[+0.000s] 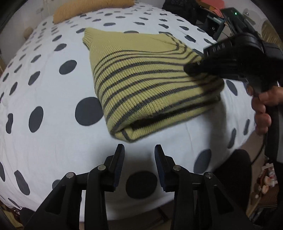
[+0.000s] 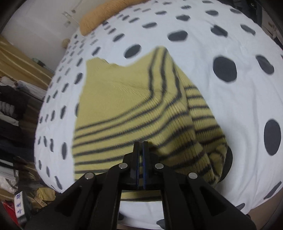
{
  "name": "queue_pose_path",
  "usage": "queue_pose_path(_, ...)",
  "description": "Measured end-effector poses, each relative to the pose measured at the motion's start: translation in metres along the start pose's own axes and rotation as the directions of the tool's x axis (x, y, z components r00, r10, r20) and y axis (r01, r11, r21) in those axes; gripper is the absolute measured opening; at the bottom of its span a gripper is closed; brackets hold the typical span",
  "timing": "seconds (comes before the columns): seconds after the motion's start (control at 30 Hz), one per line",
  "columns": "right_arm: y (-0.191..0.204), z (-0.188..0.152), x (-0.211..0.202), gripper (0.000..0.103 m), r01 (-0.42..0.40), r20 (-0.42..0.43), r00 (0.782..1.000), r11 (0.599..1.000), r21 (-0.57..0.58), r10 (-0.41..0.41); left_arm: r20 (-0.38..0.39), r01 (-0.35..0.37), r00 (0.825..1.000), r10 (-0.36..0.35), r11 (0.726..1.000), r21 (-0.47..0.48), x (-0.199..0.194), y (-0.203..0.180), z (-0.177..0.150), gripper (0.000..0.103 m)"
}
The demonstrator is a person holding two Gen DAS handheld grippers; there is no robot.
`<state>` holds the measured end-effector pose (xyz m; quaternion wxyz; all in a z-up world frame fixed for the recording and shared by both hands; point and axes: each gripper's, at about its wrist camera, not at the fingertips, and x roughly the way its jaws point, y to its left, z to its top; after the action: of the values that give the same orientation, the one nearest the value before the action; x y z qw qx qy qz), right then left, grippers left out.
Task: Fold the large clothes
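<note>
A yellow-green knit sweater with dark stripes lies folded into a thick stack on the white bed sheet with dark dots. My left gripper is open and empty, just short of the sweater's near folded corner. My right gripper rests on the sweater's right side in the left wrist view. In the right wrist view the right gripper has its jaws almost together over the sweater. Whether fabric is pinched between them is unclear.
A mustard-coloured pillow lies at the far end of the bed. Stacked clothes and clutter stand beside the bed on the left of the right wrist view. Dark items and boxes sit past the bed's far right corner.
</note>
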<state>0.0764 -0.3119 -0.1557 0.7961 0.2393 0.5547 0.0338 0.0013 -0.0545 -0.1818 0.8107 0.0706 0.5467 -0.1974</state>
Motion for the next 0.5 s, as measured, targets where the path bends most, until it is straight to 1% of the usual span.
queue_pose_path(0.03,-0.005,-0.002,0.005,0.002,-0.007,-0.005,1.0,1.0,0.021,0.007,0.014,-0.007,1.0,0.007,1.0,-0.021,0.004,0.004,0.003,0.036)
queue_pose_path(0.1,-0.011,-0.004,0.009,0.002,-0.021,-0.008,1.0,0.999,0.046,0.022,0.041,0.001,0.999,0.003,0.996,-0.093,0.01,0.016,0.01,0.036)
queue_pose_path(0.17,-0.009,-0.003,0.01,0.002,-0.014,-0.01,1.0,0.999,0.037,0.014,0.052,0.024,0.999,-0.017,0.99,-0.138,0.018,0.025,0.018,0.036)
queue_pose_path(0.2,-0.007,-0.002,0.01,0.002,-0.004,-0.013,1.0,1.0,0.027,0.004,0.051,0.043,0.998,-0.035,0.988,-0.148,0.023,0.027,0.021,0.036)
queue_pose_path(0.23,-0.005,-0.001,0.011,0.002,0.007,-0.014,1.0,1.0,0.018,-0.006,0.056,0.046,0.998,-0.038,0.987,-0.151,0.025,0.029,0.022,0.036)
queue_pose_path(0.27,-0.004,0.0,0.013,0.002,0.018,-0.018,1.0,1.0,0.009,-0.017,0.054,0.017,0.999,-0.009,0.986,-0.163,0.028,0.031,0.023,0.035)
queue_pose_path(0.3,-0.003,0.0,0.015,0.002,0.028,-0.02,0.999,1.0,0.004,-0.028,0.025,-0.042,0.999,0.047,0.981,-0.189,0.031,0.034,0.021,0.034)
queue_pose_path(0.33,-0.003,0.0,0.017,0.002,0.032,-0.022,0.999,0.999,0.004,-0.032,0.003,-0.088,0.996,0.091,0.968,-0.233,0.032,0.041,0.017,0.035)
queue_pose_path(0.37,-0.003,-0.001,0.018,0.001,0.037,-0.023,0.999,0.999,0.004,-0.037,-0.004,-0.099,0.995,0.102,0.953,-0.287,0.029,0.05,0.01,0.039)
queue_pose_path(0.4,-0.004,-0.002,0.018,0.0,0.044,-0.02,0.999,0.999,0.002,-0.044,-0.02,-0.104,0.995,0.103,0.942,-0.32,0.028,0.059,0.004,0.041)
queue_pose_path(0.43,-0.004,-0.002,0.018,0.0,0.048,-0.02,0.999,0.999,-0.003,-0.048,-0.029,-0.102,0.995,0.099,0.94,-0.327,0.027,0.063,0.0,0.041)
queue_pose_path(0.47,-0.005,-0.002,0.018,0.0,0.05,-0.019,0.999,0.999,-0.008,-0.05,-0.041,-0.125,0.992,0.118,0.936,-0.329,0.024,0.068,-0.004,0.026)
queue_pose_path(0.5,-0.005,-0.002,0.019,0.0,0.054,-0.018,0.998,0.998,-0.012,-0.054,-0.07,-0.176,0.984,0.162,0.926,-0.333,0.023,0.073,-0.008,0.021)
